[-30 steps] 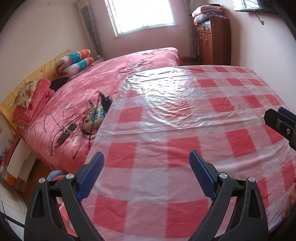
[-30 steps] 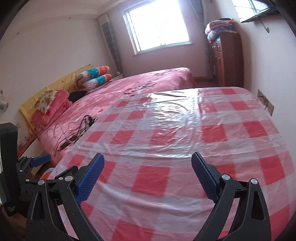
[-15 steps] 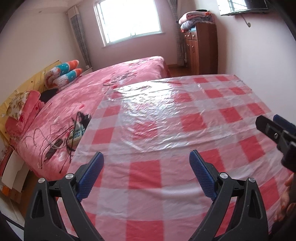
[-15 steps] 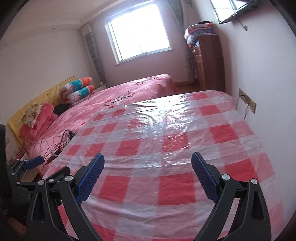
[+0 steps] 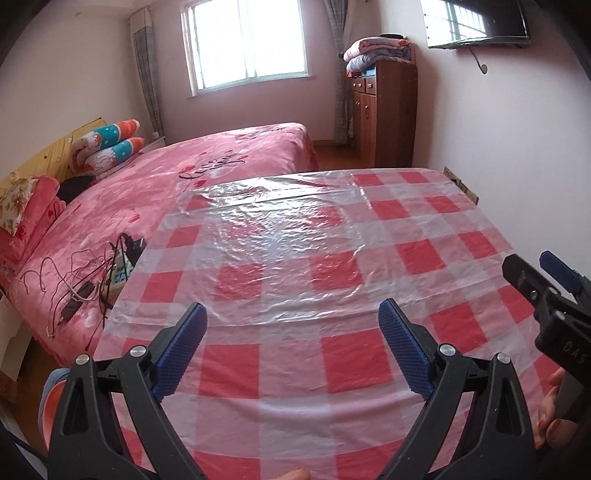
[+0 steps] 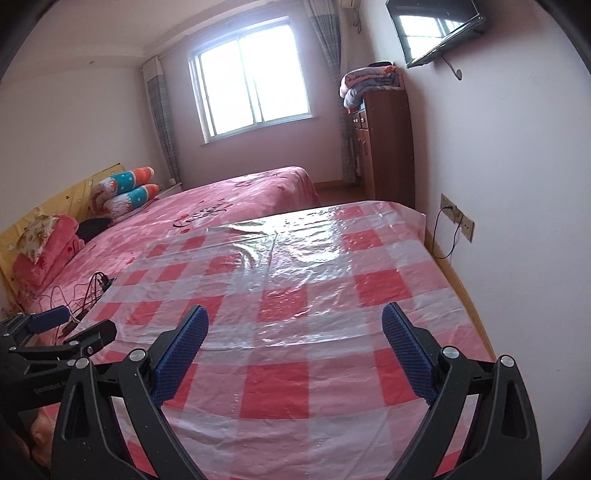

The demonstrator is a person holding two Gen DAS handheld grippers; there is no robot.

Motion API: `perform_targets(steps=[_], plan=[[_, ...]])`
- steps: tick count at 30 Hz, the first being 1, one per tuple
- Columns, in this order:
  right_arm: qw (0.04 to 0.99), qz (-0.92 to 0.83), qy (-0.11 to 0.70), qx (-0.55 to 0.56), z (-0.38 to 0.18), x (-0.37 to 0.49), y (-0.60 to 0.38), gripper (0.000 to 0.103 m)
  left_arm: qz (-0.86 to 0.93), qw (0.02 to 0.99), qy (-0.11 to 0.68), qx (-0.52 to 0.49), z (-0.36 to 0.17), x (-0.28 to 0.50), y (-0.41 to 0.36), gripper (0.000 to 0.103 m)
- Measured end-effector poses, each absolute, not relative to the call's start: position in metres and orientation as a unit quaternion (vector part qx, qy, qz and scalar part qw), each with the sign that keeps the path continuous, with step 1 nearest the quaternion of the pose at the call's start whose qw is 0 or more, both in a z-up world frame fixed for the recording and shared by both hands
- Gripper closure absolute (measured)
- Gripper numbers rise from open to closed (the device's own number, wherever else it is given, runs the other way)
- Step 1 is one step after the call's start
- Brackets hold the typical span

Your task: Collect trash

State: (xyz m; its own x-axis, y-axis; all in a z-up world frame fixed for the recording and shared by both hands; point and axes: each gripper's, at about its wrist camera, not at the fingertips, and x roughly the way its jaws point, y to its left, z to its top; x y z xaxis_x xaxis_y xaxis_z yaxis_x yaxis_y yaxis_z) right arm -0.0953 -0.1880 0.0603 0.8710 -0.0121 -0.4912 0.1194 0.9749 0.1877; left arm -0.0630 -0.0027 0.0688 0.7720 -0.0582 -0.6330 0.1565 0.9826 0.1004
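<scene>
- Red-and-white checked plastic sheet (image 5: 314,280) spread flat over the near surface, glossy and wrinkled, filling both wrist views from 6 to 12 o'clock.
- Left gripper (image 5: 291,343) held above the sheet's near edge, blue-padded jaws spread wide, nothing between them.
- Right gripper (image 6: 295,347) likewise poised over the sheet, jaws wide apart, nothing held; seen also at 3 o'clock in the left wrist view, with bare fingers (image 5: 554,406) below it.
- No trash item identifiable in either view; its location cannot be told.
- Pink bed (image 5: 207,166) adjoining the sheet at 10 o'clock, carrying dark script on its cover.
- Tangle of cables (image 5: 88,280) with a power strip lying on the bed, just beside the sheet's left edge.
- Striped bolster pillows (image 5: 110,144) and folded pink bedding (image 5: 33,214) against the yellow headboard (image 6: 74,188) at 9 to 10 o'clock.
- Bright window (image 6: 255,92) at 12 o'clock.
- Wooden cabinet (image 5: 384,110) at 1 o'clock, folded blankets (image 5: 376,51) stacked on top.
- Wall-mounted television (image 6: 436,29) at 2 o'clock; wall socket (image 6: 458,218) below it with a cord plugged in.
</scene>
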Motion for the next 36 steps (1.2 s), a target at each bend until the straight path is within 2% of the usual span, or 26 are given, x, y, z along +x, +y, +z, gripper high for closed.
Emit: perform_targets(steps=[36], plan=[[0.957,-0.029,0.282,0.054,0.048,-0.083,-0.17,0.009,-0.046,0.94,0.332,0.068,0.055,-0.055,-0.003,0.005]])
